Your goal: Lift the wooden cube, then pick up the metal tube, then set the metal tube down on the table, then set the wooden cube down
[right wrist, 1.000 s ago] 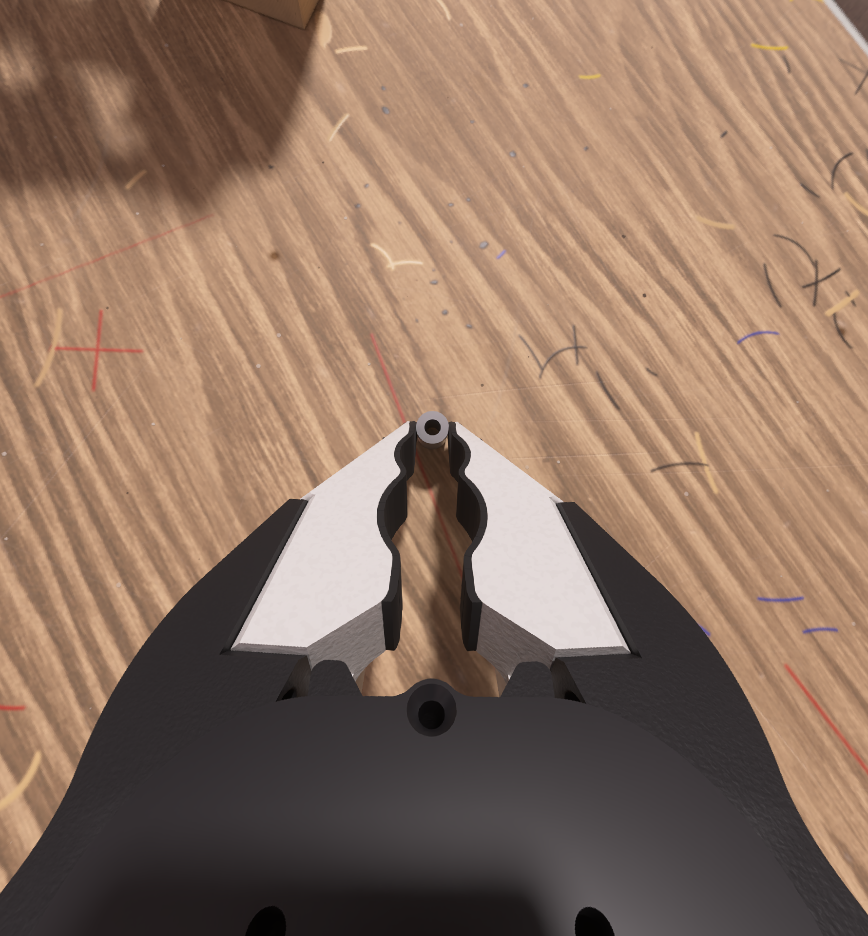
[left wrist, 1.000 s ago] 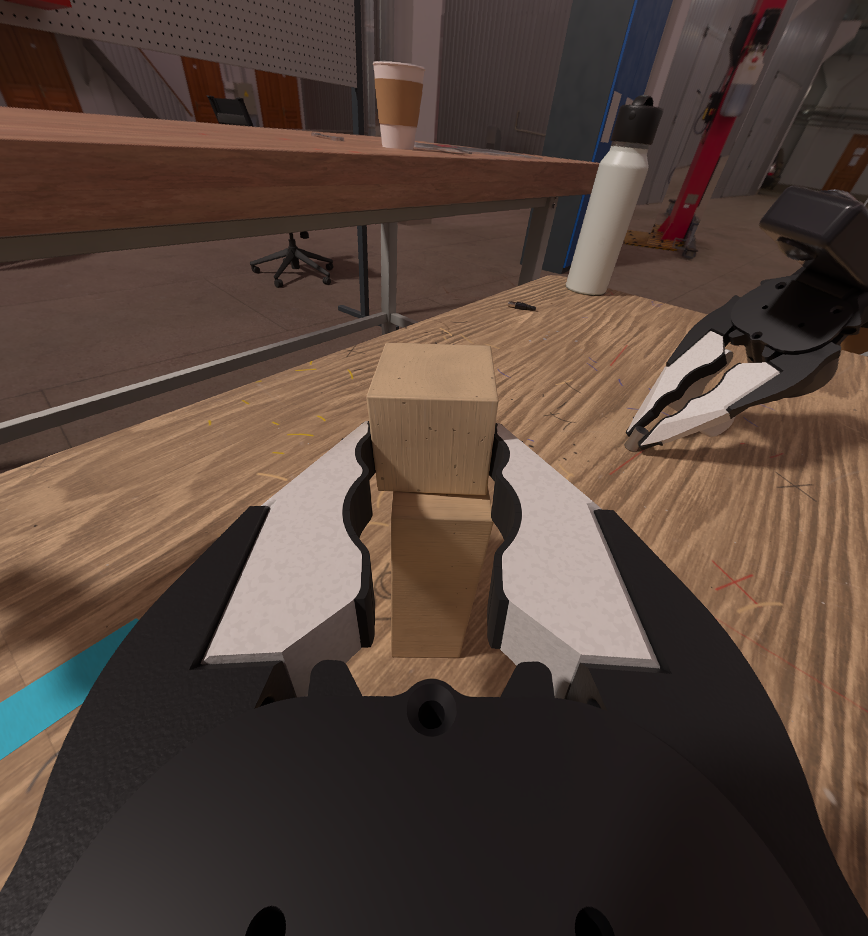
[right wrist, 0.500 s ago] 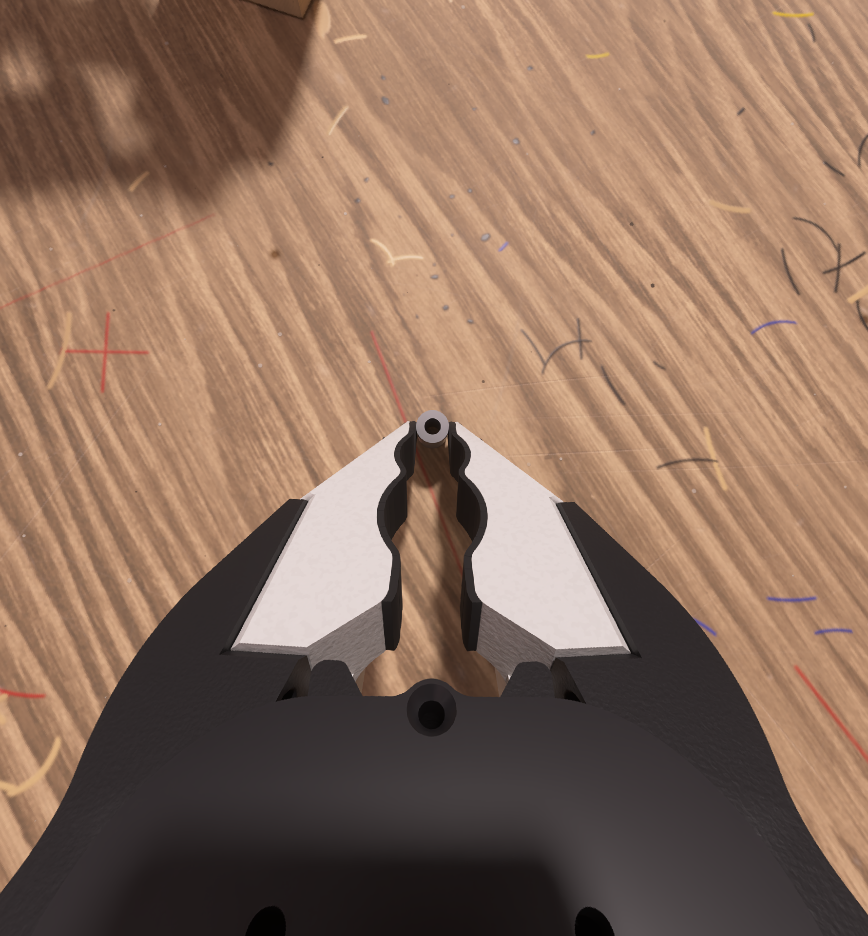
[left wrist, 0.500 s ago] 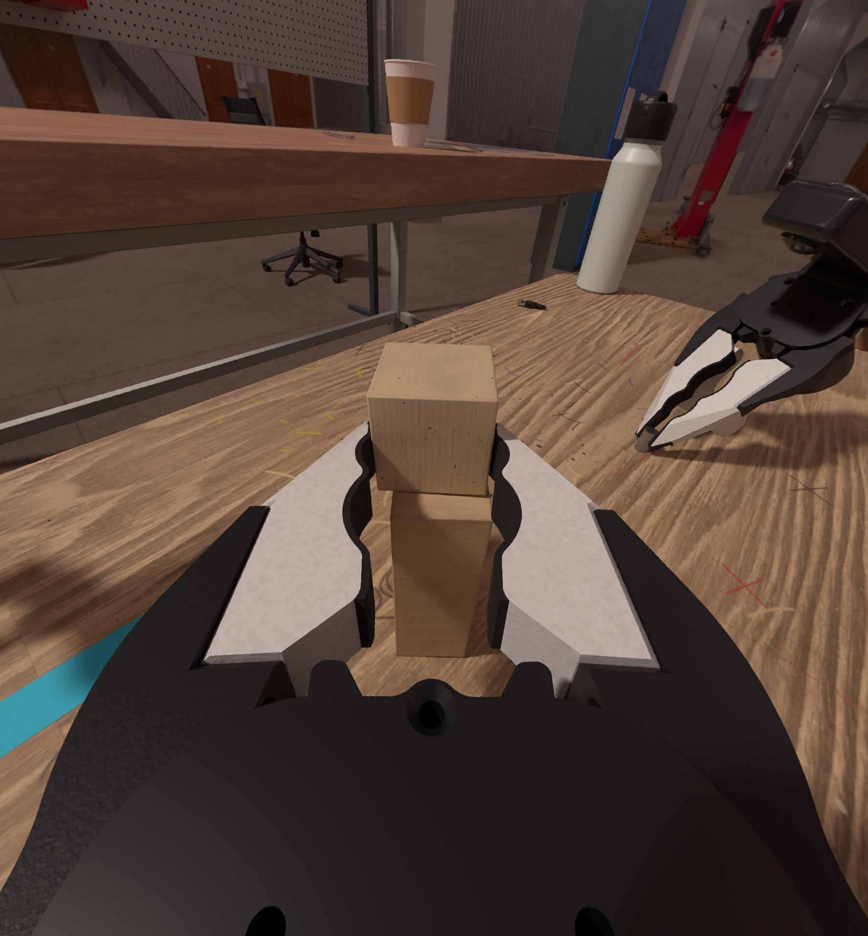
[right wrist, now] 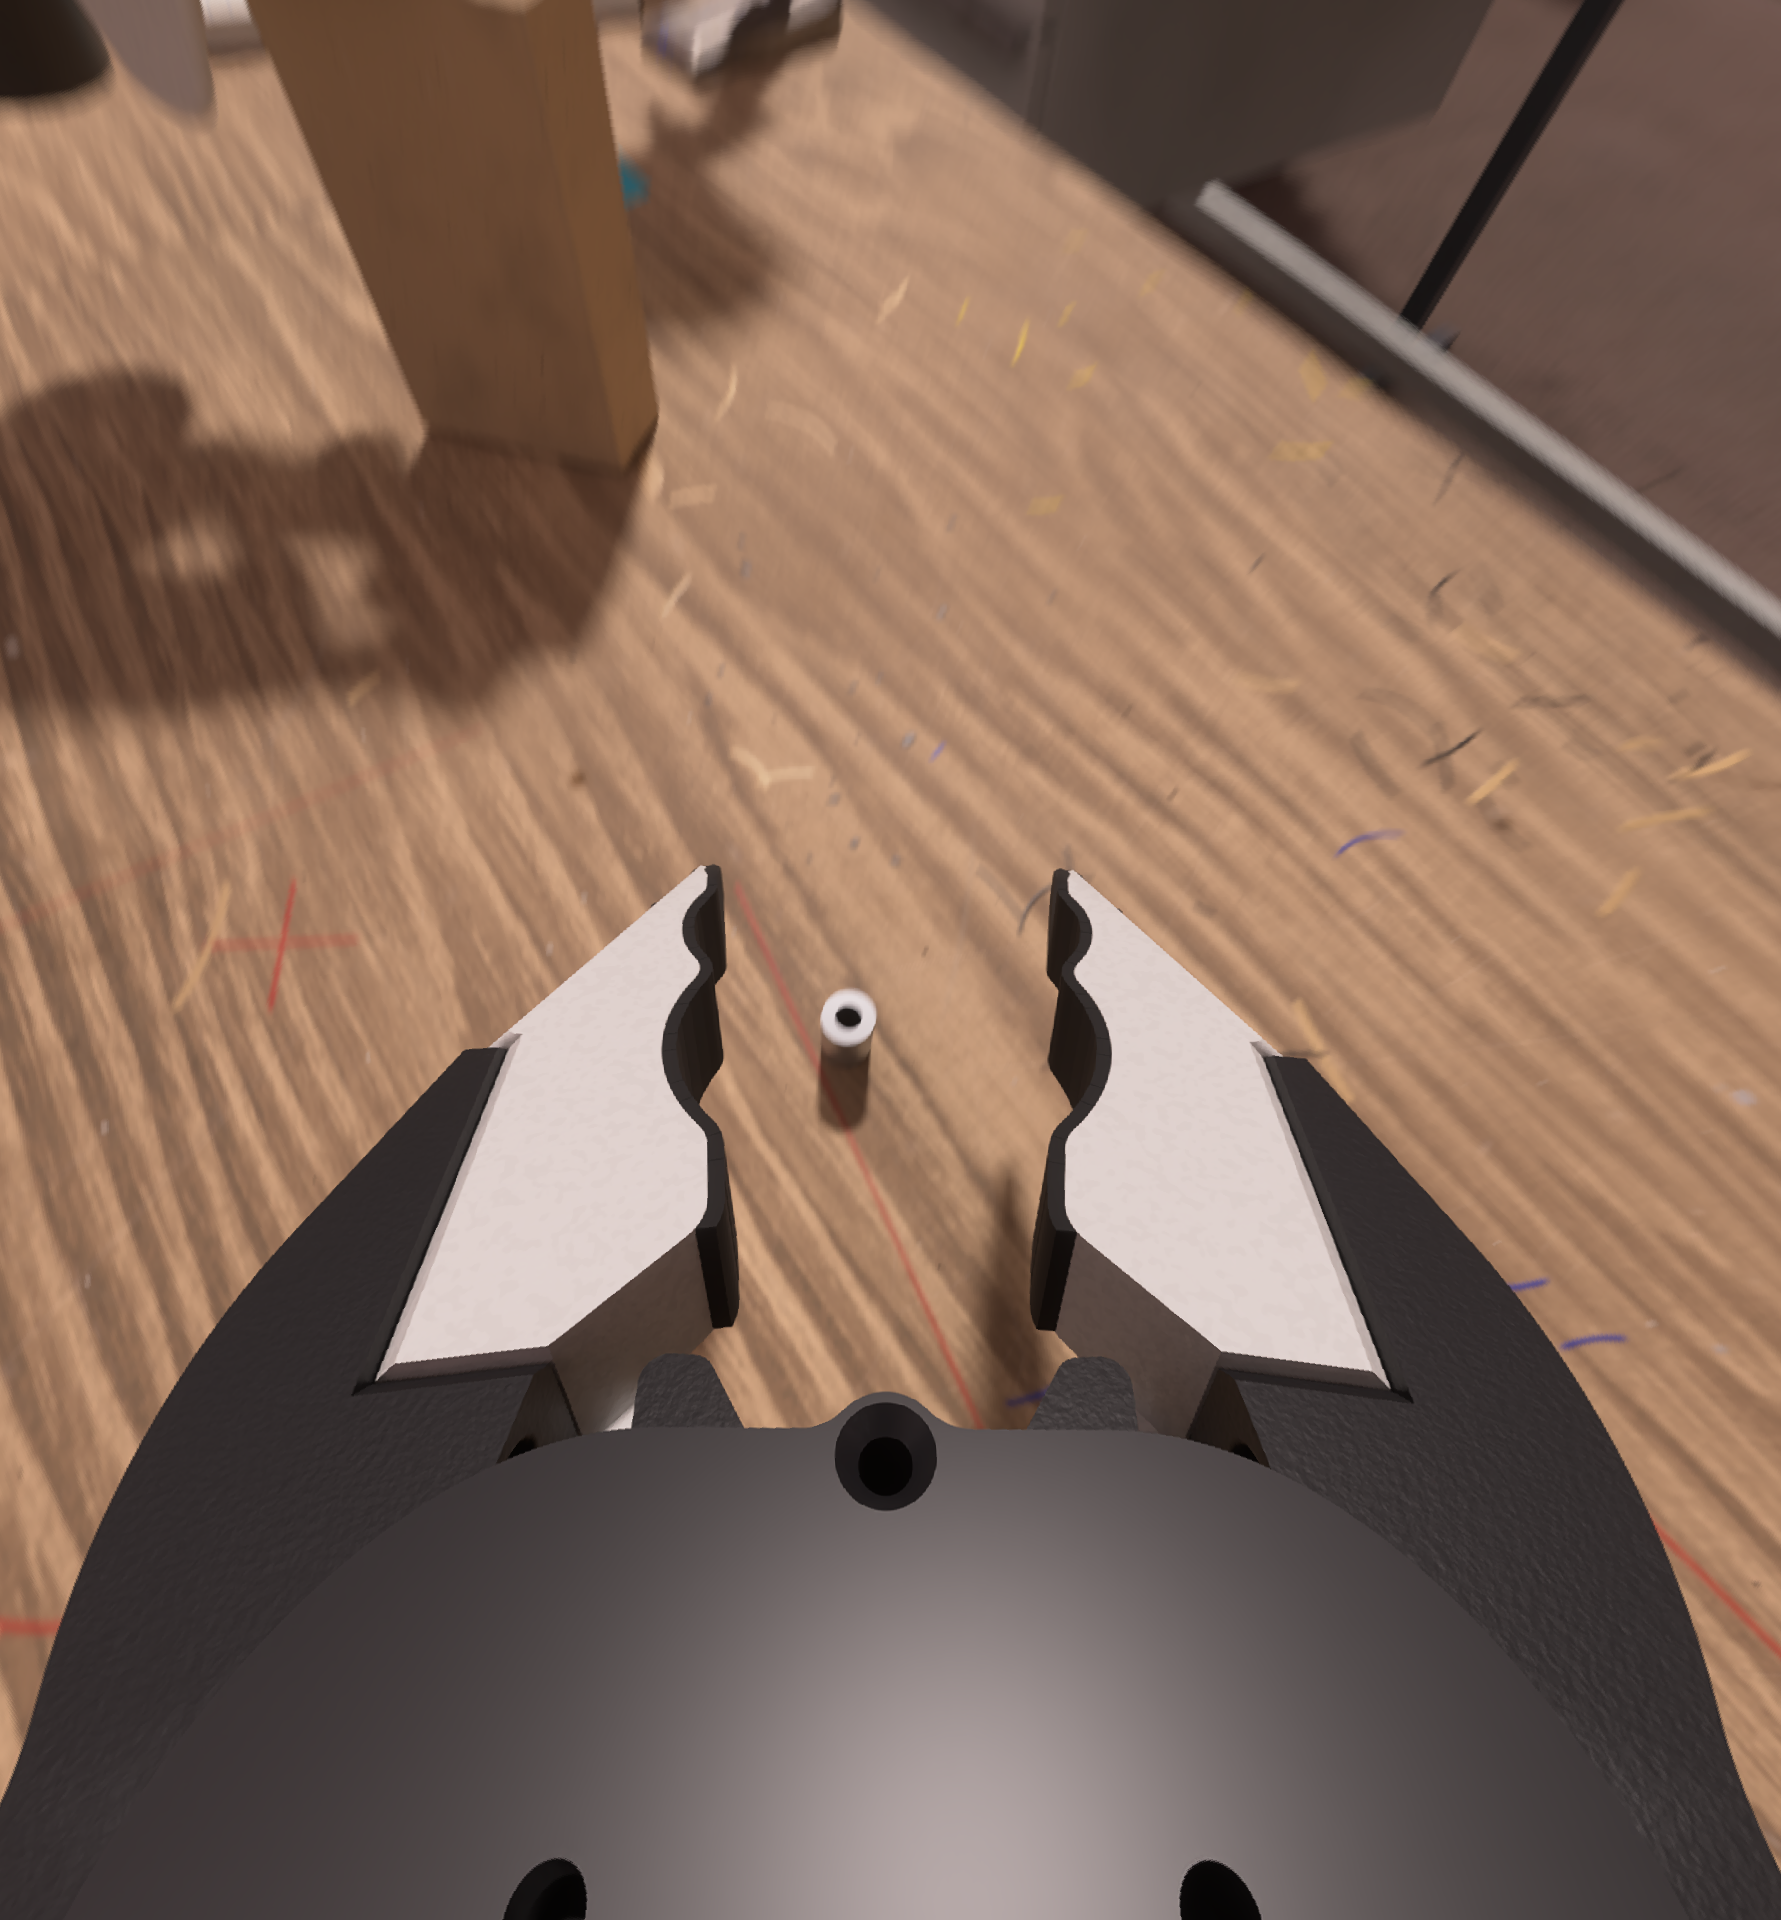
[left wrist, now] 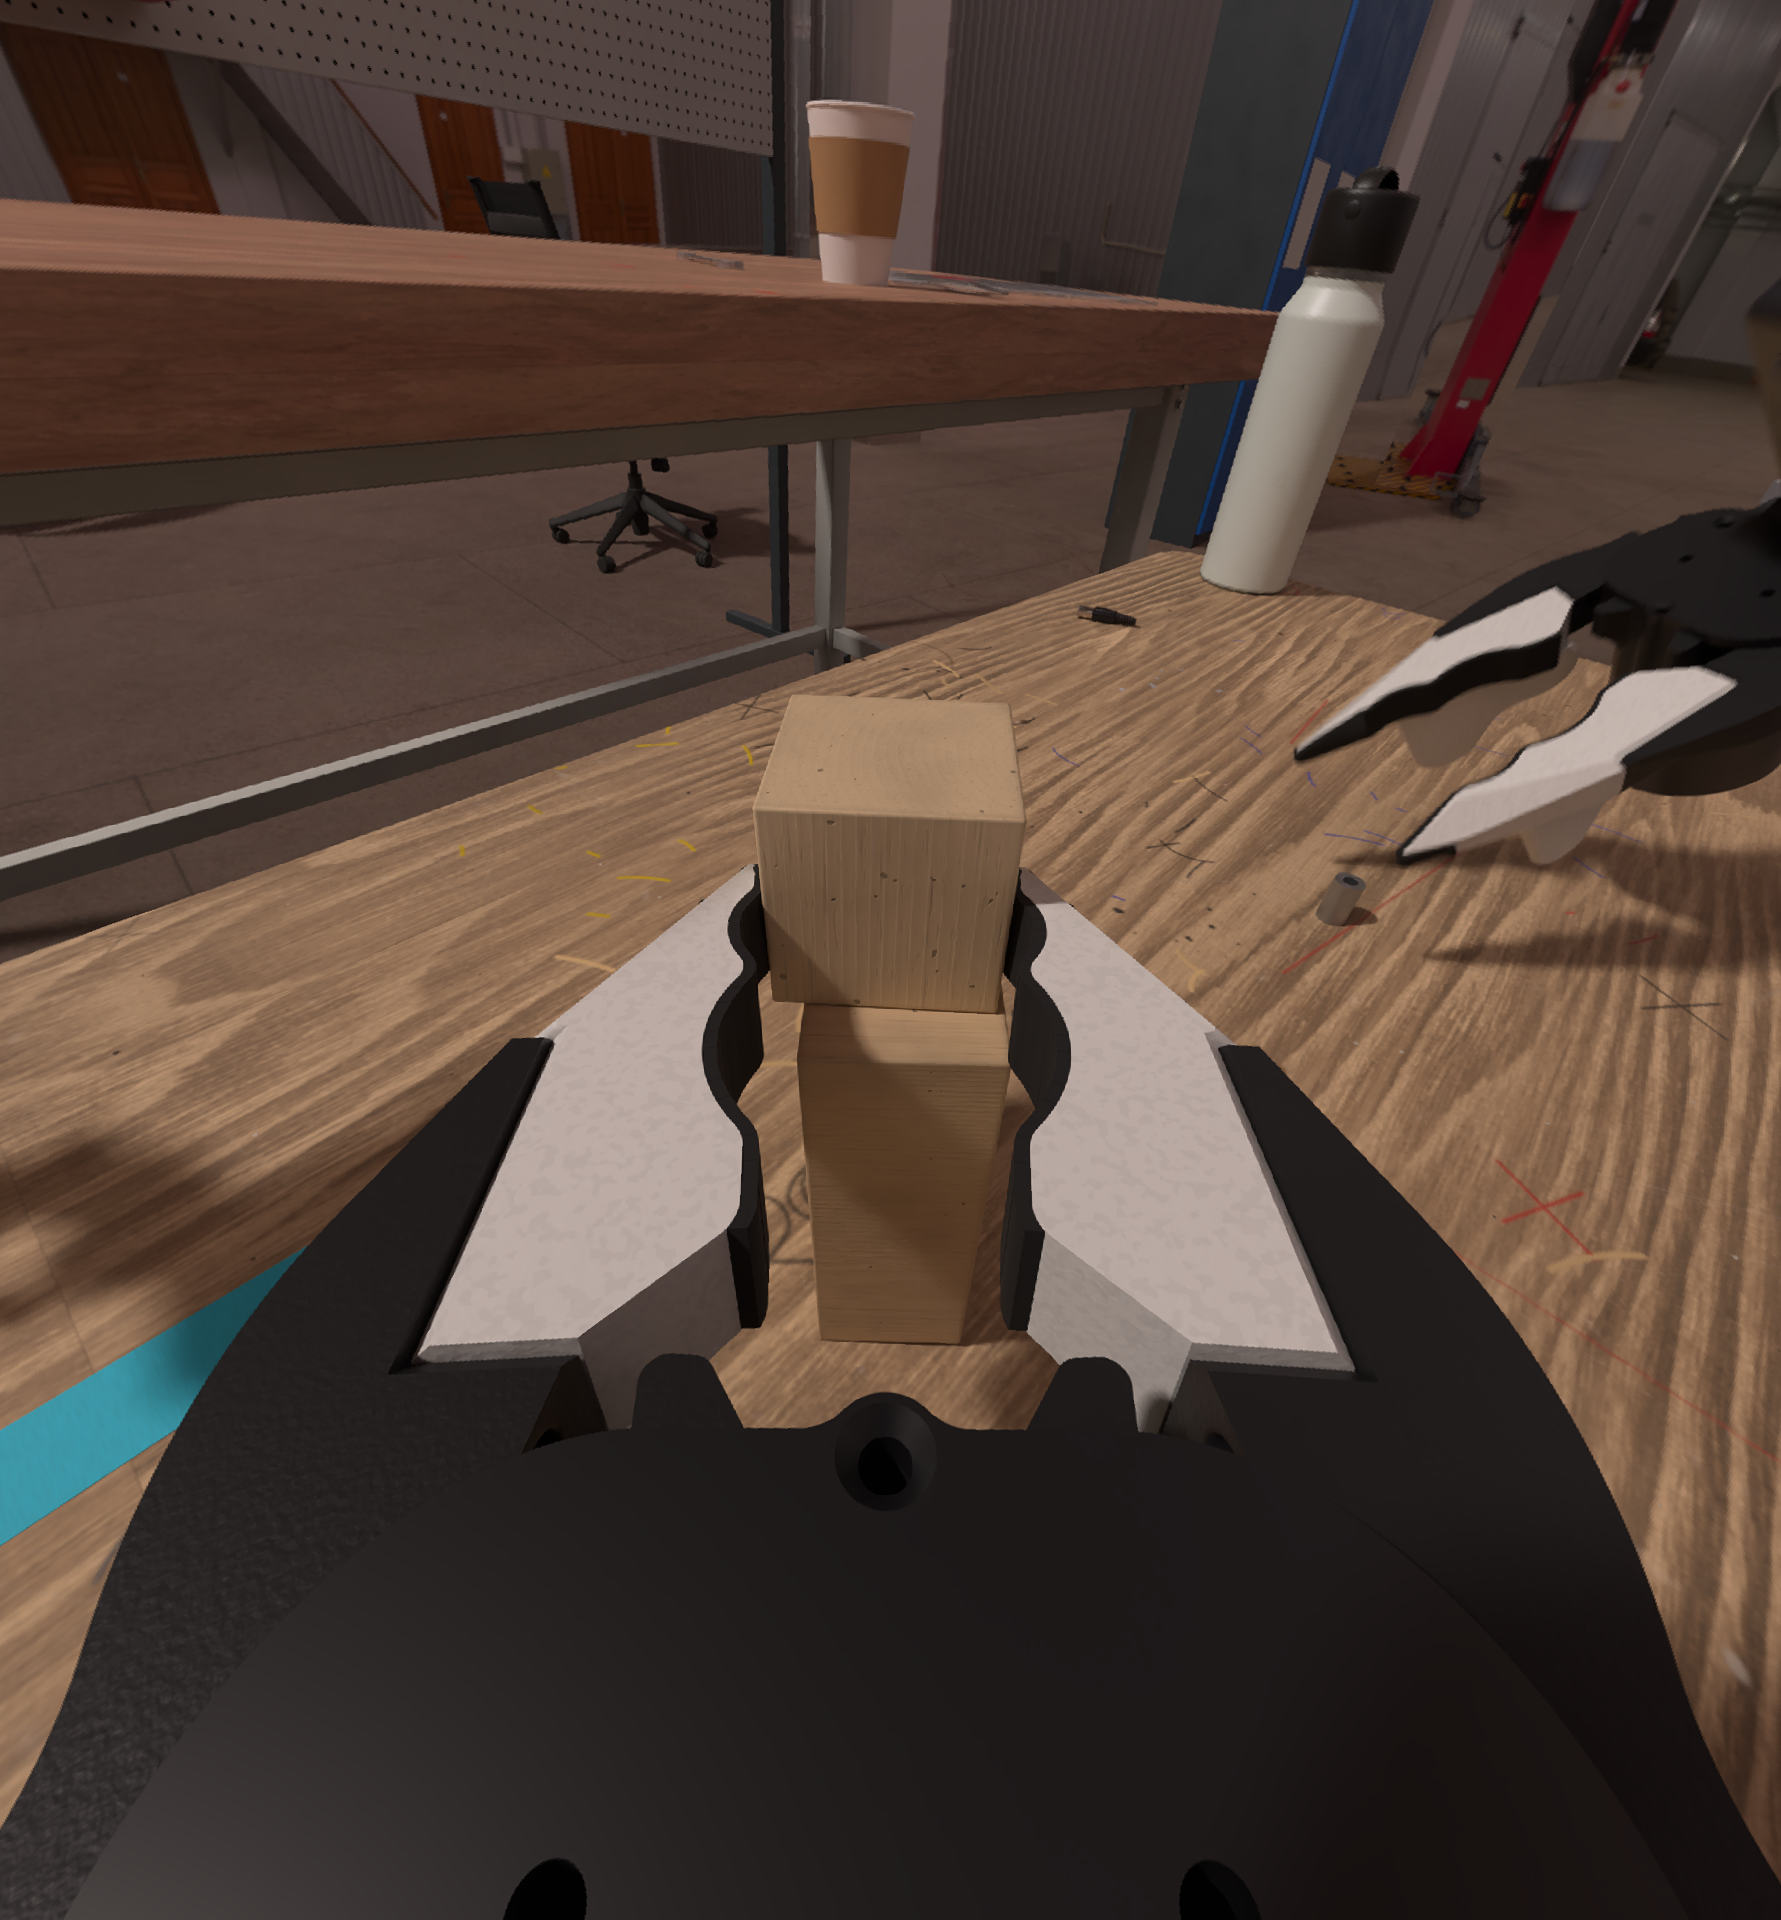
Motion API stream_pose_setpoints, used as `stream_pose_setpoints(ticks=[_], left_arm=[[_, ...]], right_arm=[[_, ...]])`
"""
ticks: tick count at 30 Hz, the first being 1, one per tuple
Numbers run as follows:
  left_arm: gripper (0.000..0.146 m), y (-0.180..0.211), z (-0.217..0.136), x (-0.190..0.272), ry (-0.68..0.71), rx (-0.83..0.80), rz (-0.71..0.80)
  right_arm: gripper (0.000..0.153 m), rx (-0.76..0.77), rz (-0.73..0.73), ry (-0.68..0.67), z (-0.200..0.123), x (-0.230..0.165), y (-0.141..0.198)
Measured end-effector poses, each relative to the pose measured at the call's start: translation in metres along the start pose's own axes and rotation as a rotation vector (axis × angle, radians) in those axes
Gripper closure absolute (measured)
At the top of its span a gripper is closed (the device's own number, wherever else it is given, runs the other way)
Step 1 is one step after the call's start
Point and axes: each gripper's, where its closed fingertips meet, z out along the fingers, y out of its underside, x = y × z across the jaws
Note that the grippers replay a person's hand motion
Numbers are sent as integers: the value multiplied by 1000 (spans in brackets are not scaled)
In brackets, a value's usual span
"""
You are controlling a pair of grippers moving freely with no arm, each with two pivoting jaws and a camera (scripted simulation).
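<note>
My left gripper (left wrist: 886,896) is shut on the wooden cube (left wrist: 891,821), gripping its lower sides at the fingertips. The cube is directly over a tall upright wooden block (left wrist: 901,1174); I cannot tell if they touch. The small grey metal tube (right wrist: 846,1049) stands upright on the table, apart from both fingers of my open right gripper (right wrist: 886,883). In the left wrist view the tube (left wrist: 1343,899) stands just below the open right gripper (left wrist: 1353,805).
The tall block (right wrist: 481,229) also shows at the upper left of the right wrist view. A white bottle (left wrist: 1301,384) stands at the table's far edge, with a small black part (left wrist: 1109,616) near it. A paper cup (left wrist: 858,187) sits on another bench. The table edge (right wrist: 1488,416) runs along the right.
My right gripper has opened and let go of the metal tube, which now stands on the table, and has drawn back and tilted up. My left gripper still holds the cube in the same place.
</note>
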Motion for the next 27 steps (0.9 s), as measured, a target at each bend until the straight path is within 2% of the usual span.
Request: stream_pose_setpoints(ticks=[6, 10, 12, 19, 27], left_arm=[[102, 1, 1, -1, -5, -8, 3], [102, 2, 1, 0, -5, -9, 10], [102, 2, 1, 1, -3, -8, 16], [102, 2, 1, 3, -3, -4, 47], [102, 1, 0, 3, -5, -2, 66]], right_arm=[[84, 278, 35, 144, -25, 19, -51], [85, 511, 142, 242, -45, 33, -80], [89, 576, 177, 274, -50, 36, -89], [106, 691, 218, 389, -59, 50, -109], [107, 723, 230, 464, -54, 60, -117]])
